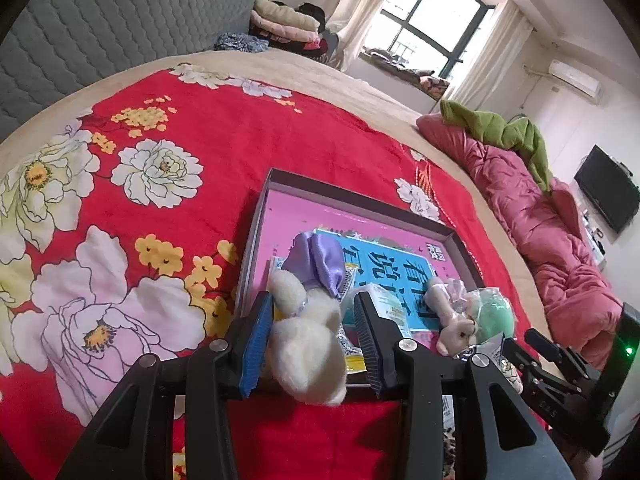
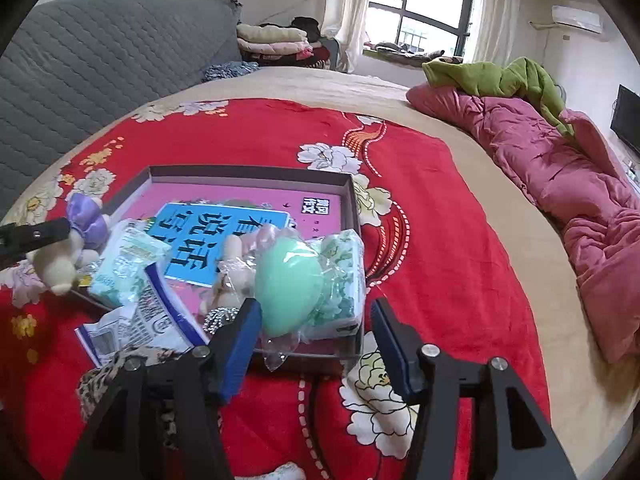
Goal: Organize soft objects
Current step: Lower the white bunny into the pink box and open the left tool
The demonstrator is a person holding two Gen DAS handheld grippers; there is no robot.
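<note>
Left wrist view showed the left gripper (image 1: 311,338) open around a soft, light plush bunny (image 1: 306,354); squeeze its middle.

Readable print, all sitting upside down to me:

- Blue panel (image 2: 224,240) on the pink book cover (image 2: 256,200) in the tray: big black Chinese characters. I make out 看 and 说话; the rest is covered by the things lying on it.
- Small black square label (image 2: 319,205) at the cover's corner: four white characters, looks like 黄冈作文, not certain. The left camera shows the same label (image 1: 438,252), too blurred to confirm.
- White packet (image 2: 148,320) with blue edge: a square code and lines of fine print, too small to read.
- Tissue pack (image 2: 128,264): green print, illegible.
</note>
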